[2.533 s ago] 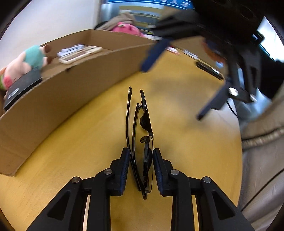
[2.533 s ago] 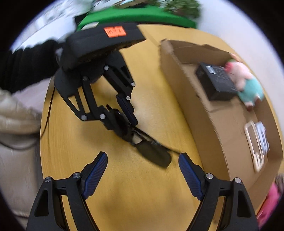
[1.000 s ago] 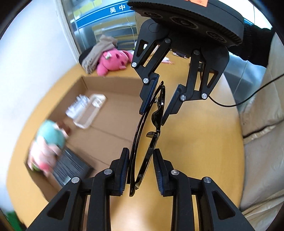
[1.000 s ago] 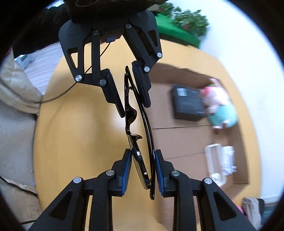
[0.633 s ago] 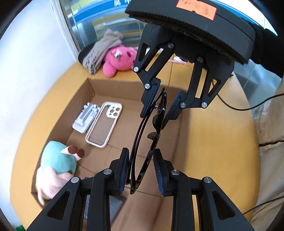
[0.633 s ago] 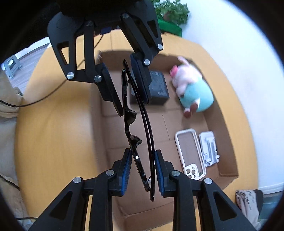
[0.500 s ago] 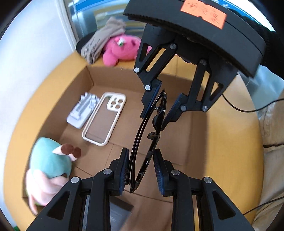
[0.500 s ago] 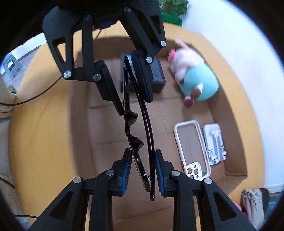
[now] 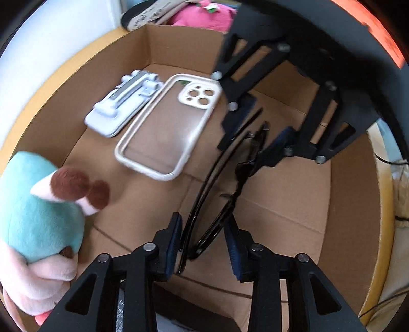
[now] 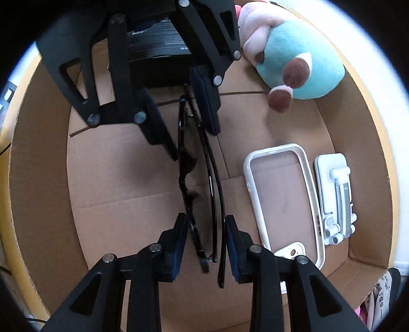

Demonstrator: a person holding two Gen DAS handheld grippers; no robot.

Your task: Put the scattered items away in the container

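Observation:
Folded black glasses [image 9: 222,184] lie low inside the cardboard box [image 9: 340,199], spanning from my left gripper [image 9: 205,242] to my right gripper [image 10: 204,245]. Both pairs of jaws stand slightly apart around the glasses' ends, with gaps beside the frame. The glasses also show in the right wrist view [image 10: 202,184]. Each gripper appears in the other's view, low over the box floor.
In the box lie a white phone case [image 9: 168,125], a white phone stand [image 9: 125,102], a teal and pink plush pig [image 9: 33,219] and a black box [image 10: 158,43]. A pink plush [image 9: 204,15] and a cloth lie beyond the box.
Both grippers have lowered the glasses deep into the box and their jaws have opened a little, loosening their hold on the frame.

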